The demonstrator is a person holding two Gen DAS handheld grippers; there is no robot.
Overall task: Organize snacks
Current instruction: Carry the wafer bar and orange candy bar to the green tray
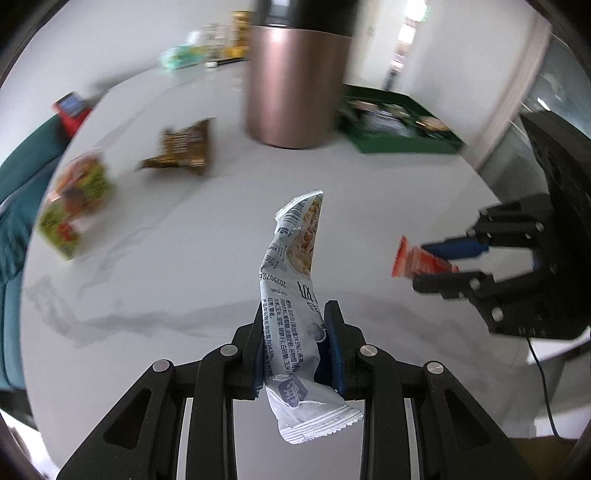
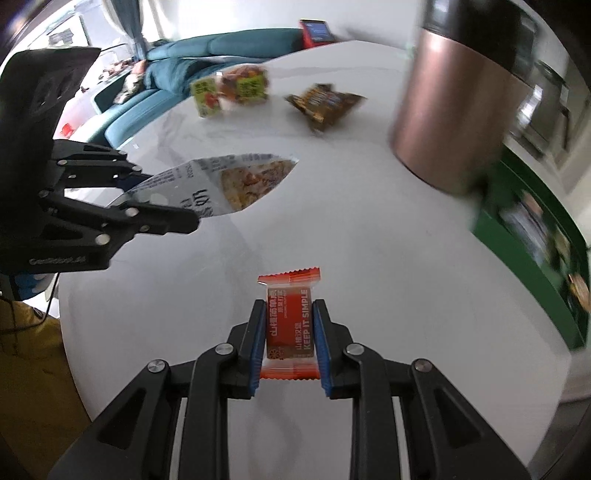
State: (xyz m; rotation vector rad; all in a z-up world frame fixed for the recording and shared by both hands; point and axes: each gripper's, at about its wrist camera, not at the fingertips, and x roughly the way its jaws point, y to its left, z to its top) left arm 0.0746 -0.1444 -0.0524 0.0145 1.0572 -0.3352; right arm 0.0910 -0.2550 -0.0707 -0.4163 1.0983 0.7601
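Motion blur smears most of the background, so print on the far packets is unreadable. The tall rose-gold metal cylinder (image 1: 295, 85) with a dark top is cut off at the upper frame edge in both views, and its upper part cannot be made out. The green rectangular tray (image 1: 402, 144) near the table's far right edge holds packets, probably snacks, too blurred to identify.

The surface is a round white marble-look table (image 1: 166, 258) with faint grey veining. A teal sofa (image 2: 229, 48) sits beyond its far edge, with a red-cased phone-like device (image 2: 316, 33) at that edge. A bright doorway shows behind the tray.

Loose on the table towards the far left edge are a green-and-yellow printed snack pack (image 1: 75, 206) and a brown crinkled foil snack packet (image 1: 181, 151), apart from each other.

The left gripper (image 1: 295, 347), black with blue pads, is clamped narrow on a long pale grey-white snack pouch (image 1: 291, 273) printed with a food photo and dense text; the pouch stands up from the jaws, bent, above the table's centre. The right gripper (image 2: 290, 332) is closed on a small orange-red rectangular snack bar wrapper (image 2: 290, 317) with zigzag sealed ends and "KEEP IT SIMPLE" lettering, held above the table's near side.
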